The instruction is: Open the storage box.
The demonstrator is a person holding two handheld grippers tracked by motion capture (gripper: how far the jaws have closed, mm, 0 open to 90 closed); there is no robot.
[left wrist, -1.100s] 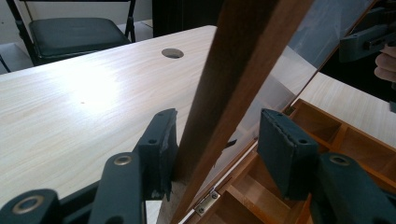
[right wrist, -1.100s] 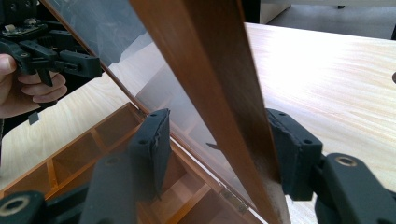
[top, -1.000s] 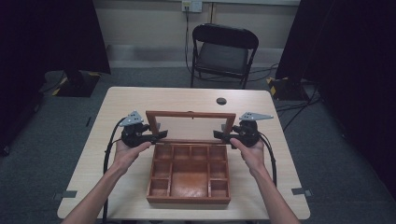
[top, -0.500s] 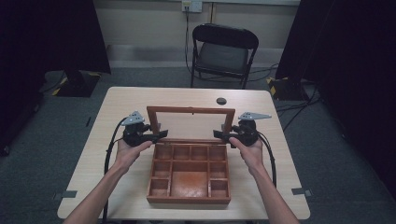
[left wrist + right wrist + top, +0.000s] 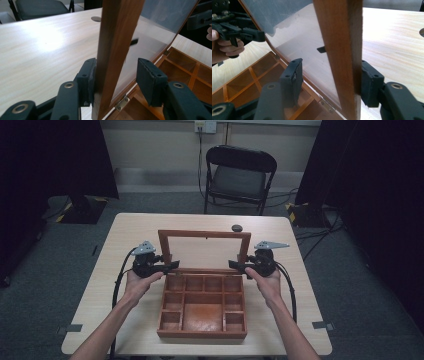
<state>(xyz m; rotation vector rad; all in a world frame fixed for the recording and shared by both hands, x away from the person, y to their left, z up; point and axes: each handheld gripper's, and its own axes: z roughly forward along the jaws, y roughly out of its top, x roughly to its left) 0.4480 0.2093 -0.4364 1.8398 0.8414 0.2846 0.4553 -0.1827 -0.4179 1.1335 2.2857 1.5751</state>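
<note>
The wooden box [image 5: 202, 305] is sitting open on the tabletop [image 5: 130, 227], its glass lid [image 5: 205, 249] standing nearly upright at the hinges. The left gripper [image 5: 170, 265] has just been closing, its fingers [image 5: 87, 77] straddling the lid's left side rail, one touching, one apart. The right gripper [image 5: 236, 265] is straddling the right rail, half open. Moving both hands evenly should be keeping the lid from twisting.
</note>
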